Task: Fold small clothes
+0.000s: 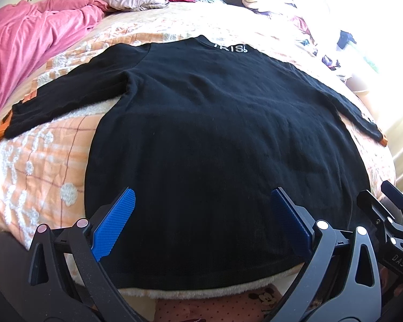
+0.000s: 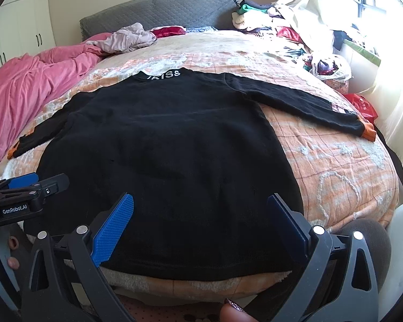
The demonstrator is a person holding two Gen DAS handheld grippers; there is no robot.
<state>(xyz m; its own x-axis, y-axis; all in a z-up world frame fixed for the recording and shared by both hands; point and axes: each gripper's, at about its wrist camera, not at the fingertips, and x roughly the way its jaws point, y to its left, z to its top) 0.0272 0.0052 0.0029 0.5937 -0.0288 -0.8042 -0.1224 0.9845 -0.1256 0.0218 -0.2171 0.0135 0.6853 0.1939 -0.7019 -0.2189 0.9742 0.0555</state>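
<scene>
A black long-sleeved sweater (image 1: 201, 123) with orange cuffs and white lettering at the collar lies spread flat on the bed, both sleeves out to the sides; it also shows in the right wrist view (image 2: 161, 147). My left gripper (image 1: 202, 196) is open and empty, its blue fingers hovering over the sweater's hem at the near left. My right gripper (image 2: 200, 200) is open and empty over the hem at the near right. Each gripper shows at the edge of the other's view.
The bed has an orange and white patterned blanket (image 2: 335, 166). A pink duvet (image 1: 27, 37) is bunched at the left. Loose clothes (image 2: 131, 37) lie near the grey headboard (image 2: 161, 10). A clothes pile (image 2: 295, 32) and red bag (image 2: 362, 107) sit at the right by the window.
</scene>
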